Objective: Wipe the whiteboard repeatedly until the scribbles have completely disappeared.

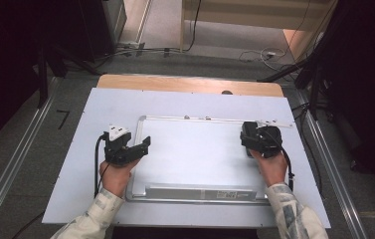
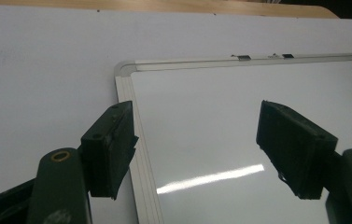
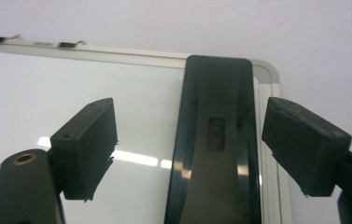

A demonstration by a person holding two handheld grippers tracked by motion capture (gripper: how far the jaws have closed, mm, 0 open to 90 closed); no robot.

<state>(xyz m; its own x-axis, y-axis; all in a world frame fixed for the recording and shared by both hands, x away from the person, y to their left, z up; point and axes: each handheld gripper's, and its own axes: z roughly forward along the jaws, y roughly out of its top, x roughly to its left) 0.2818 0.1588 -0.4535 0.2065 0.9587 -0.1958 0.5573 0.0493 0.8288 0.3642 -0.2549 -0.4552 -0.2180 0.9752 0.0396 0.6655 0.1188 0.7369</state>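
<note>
Grey floor and dark stands ring the table (image 1: 185, 83). From the high view, a flat whiteboard with a silver frame (image 1: 195, 149) lies on a big white sheet (image 1: 85, 149). The left gripper (image 1: 142, 145) hovers over its left edge.

Looking along the left gripper, its jaws stand apart with nothing between them.

Looking along the right gripper (image 3: 190, 149), a long black plastic eraser (image 3: 215, 154) lies between its jaws, near the board's corner. The jaws stand open, not pressing. To do well, I think it should close squarely on the eraser's sides.

A large pale sheet (image 1: 100, 114) covers a wooden table (image 1: 175, 82). Beyond it, cables (image 1: 259, 55) trail across grey floor (image 1: 26, 149), with metal rails (image 1: 6, 174) alongside.
</note>
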